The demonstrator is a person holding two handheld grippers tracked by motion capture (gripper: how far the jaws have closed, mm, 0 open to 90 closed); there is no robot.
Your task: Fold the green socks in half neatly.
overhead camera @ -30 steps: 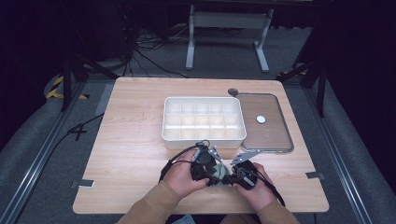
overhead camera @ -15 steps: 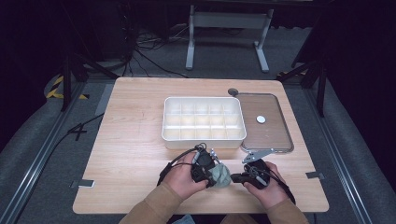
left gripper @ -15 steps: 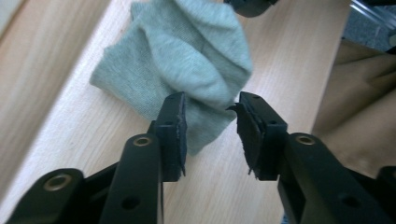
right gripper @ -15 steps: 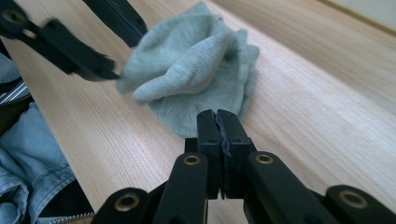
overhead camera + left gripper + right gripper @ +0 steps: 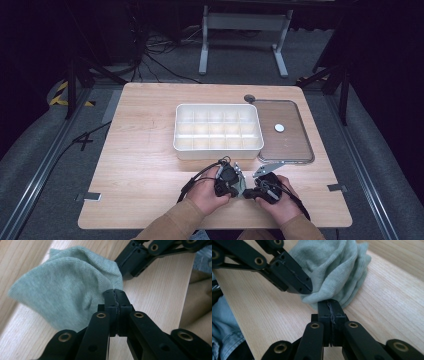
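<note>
Soft ribbed knit cloth (image 5: pixel 67 292); matt pale wood table (image 5: pixel 145 165); glossy white plastic tray (image 5: pixel 218 150).

In the high view, the grey cloth (image 5: pixel 242 184) is largely hidden between the two hands, beside the left tool (image 5: pixel 239 187) and the right tool (image 5: pixel 250 192); its shape cannot be determined there. The small white disc (image 5: pixel 279 128) on the clear lid (image 5: pixel 300 150) is too small to identify. In the left tool view, the cloth's pinched edge is concealed between the closed jaws, and the right tool's body is cut off at the top edge.
</note>
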